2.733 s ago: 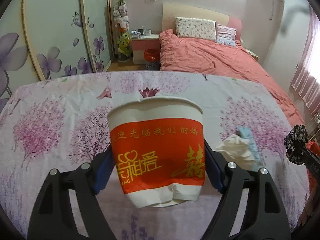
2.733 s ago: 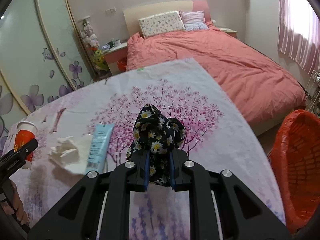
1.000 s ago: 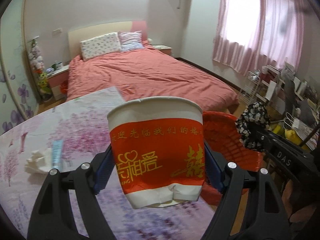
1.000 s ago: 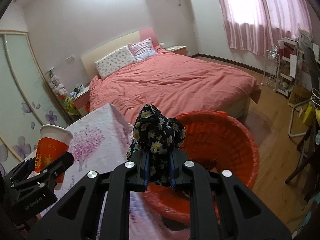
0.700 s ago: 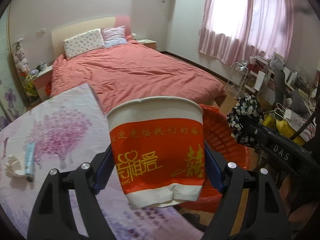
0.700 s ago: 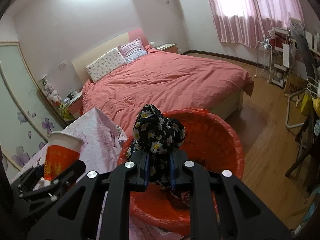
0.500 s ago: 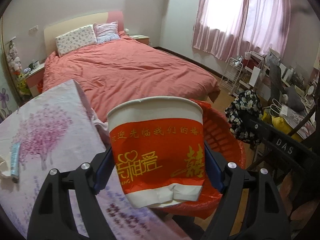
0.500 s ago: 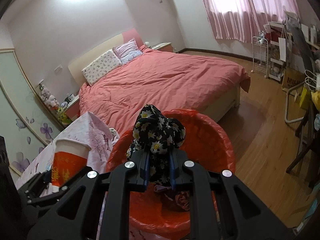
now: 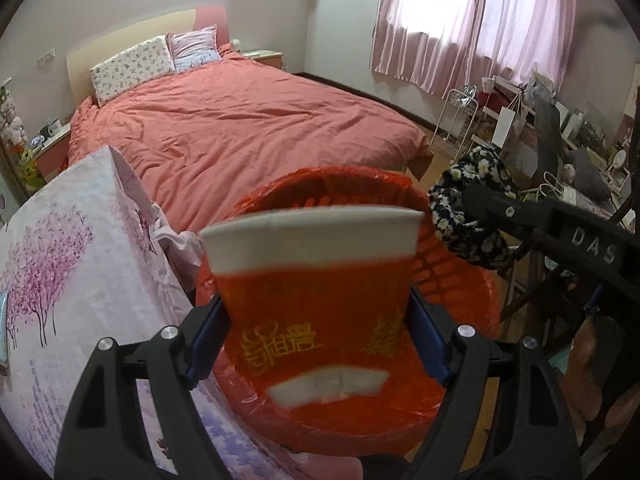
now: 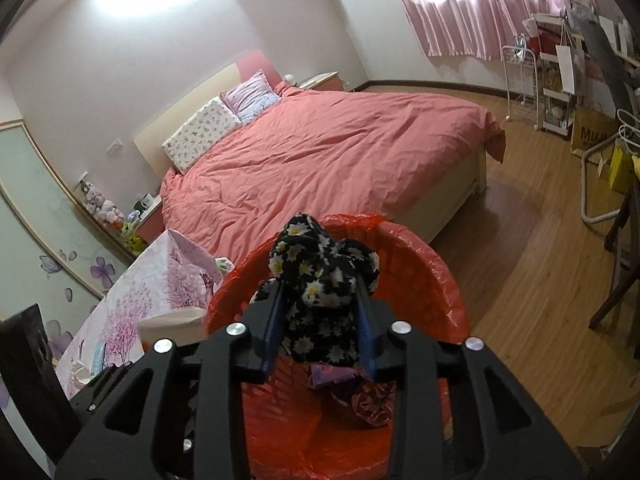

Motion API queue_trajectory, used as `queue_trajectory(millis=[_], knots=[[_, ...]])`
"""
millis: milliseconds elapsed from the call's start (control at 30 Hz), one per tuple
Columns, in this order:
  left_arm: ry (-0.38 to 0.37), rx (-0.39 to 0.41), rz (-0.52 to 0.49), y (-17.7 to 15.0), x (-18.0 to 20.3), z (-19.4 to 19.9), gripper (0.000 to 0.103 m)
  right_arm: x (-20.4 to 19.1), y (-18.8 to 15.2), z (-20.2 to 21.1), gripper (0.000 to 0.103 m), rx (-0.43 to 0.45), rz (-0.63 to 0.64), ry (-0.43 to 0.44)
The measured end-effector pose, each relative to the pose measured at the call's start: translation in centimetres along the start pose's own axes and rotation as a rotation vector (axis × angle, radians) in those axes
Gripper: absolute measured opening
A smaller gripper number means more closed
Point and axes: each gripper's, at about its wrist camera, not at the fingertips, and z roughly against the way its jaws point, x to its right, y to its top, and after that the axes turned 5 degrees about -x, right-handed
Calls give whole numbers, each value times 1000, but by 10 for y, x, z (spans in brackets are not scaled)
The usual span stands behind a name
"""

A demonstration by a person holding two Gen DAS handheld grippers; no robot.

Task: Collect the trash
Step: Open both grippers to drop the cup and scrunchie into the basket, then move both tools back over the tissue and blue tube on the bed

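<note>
A red and white paper cup (image 9: 316,300) sits between the fingers of my left gripper (image 9: 316,320), over the red basket (image 9: 340,176). The cup is motion-blurred and has slipped lower, while the fingers stay sharp, so the pads no longer hold it still. My right gripper (image 10: 320,296) hangs over the same basket (image 10: 440,280). Its jaws are opening, and a black floral cloth (image 10: 320,284) still sits between them, touching both pads. The left wrist view shows that cloth (image 9: 460,216) and the right gripper at the basket's right rim. The cup's rim (image 10: 172,322) shows left of the basket.
The basket has a red liner and holds some crumpled trash (image 10: 372,400). The table with the pink tree cloth (image 9: 80,280) borders it on the left, with a tube (image 10: 96,354) on it. A pink bed (image 9: 240,120) lies behind; a wire rack (image 10: 520,76) and chair legs (image 10: 624,264) stand at right.
Both grippers swung from over the table to above the red basket. The right jaws have spread apart around the cloth. The cup has slid down between the left fingers and gone blurry.
</note>
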Motion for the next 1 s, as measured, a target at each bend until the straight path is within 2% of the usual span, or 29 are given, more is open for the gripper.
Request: queue_trajectory(millis=[100,200,367,667,800,1000], knots=[[-6,-20,23,0,-7,-6,82,2,-1,0,41,-5,-4,2],[0,-28,35,-1,-13,-8,82,3,-1,1,50,-3,-4,1],[18,-25,43,-4,-22,-3,83,-2,-1,3,50,2,3,-12],[-20,-5,17,-6,-17,11,90,-6,2,10,50,22,-2,-26],[4,10,26,-6,-23,19,91,-8,1,12,50,24,4,-32],[76,23,57,-17,-54,35,91,-21,-2,13,50,21,36,-31]])
